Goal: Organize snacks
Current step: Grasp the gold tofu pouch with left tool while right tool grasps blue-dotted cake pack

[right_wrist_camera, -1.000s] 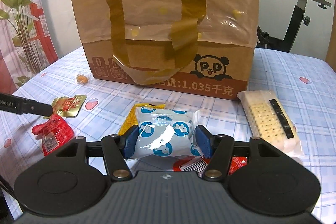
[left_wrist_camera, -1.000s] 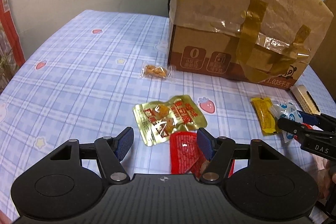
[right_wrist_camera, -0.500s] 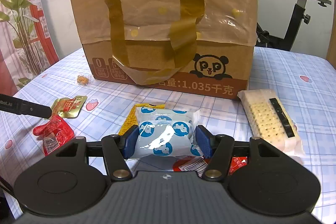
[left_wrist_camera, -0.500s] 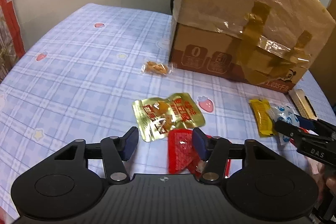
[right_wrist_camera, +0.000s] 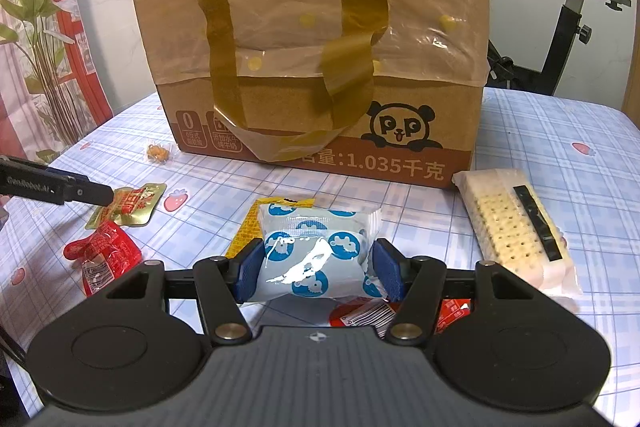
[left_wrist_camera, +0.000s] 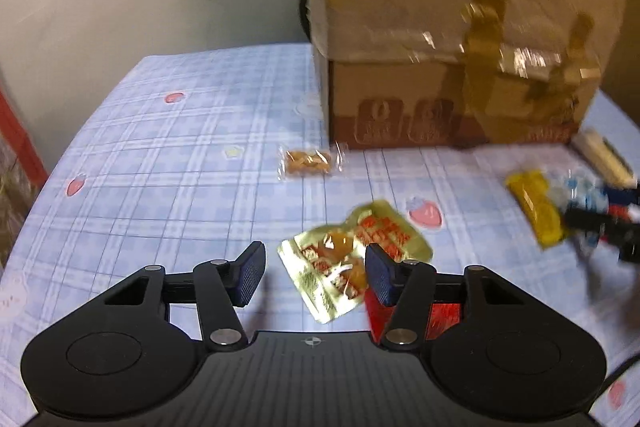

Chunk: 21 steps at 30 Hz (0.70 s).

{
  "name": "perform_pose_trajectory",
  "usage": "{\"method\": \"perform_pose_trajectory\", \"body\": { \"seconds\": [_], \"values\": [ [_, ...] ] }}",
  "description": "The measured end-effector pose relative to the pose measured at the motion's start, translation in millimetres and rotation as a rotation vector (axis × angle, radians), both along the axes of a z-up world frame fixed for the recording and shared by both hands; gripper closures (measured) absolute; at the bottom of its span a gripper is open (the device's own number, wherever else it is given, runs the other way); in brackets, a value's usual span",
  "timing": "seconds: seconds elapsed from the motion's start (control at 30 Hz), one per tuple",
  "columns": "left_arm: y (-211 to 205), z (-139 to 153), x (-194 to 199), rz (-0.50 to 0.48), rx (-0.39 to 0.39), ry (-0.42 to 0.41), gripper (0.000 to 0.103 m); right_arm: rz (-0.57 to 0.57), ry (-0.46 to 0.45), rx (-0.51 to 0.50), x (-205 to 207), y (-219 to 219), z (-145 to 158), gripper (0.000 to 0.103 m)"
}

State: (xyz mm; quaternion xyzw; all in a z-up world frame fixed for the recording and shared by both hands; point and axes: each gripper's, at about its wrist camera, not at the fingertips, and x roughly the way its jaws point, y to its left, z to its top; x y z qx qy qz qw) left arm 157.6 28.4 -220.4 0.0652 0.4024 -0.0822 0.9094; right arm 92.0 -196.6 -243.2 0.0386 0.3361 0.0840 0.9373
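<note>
Both wrist views look low across the table toward the box.

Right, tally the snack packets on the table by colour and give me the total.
Red: 2, a red packet on the left and a red packet under the right gripper.
Gold: 1, gold pouch.
Yellow: 1, yellow packet.
Blue and white: 1, blue-and-white packet, held.
Clear: 2, small clear snack, cracker pack.
Total: 7
</note>
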Motion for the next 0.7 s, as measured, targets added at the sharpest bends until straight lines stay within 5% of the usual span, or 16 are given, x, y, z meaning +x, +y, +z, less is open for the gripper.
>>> {"method": "perform_pose_trajectory", "body": {
  "seconds": [0.17, 0.4, 0.7],
  "values": [
    [-5, -4, -3, -0.084, 0.068, -0.018, 0.043, 0.001, 0.001, -0.001, 0, 0, 0, 0.041],
    [-11, -7, 14, -0.178, 0.067, -0.019, 0.043, 0.001, 0.002, -0.001, 0, 0, 0, 0.041],
    [-18, -7, 32, -0.296, -0.005, 0.006, 0.037, 0.003, 0.005, -0.002, 0, 0, -1, 0.041]
  ]
}}
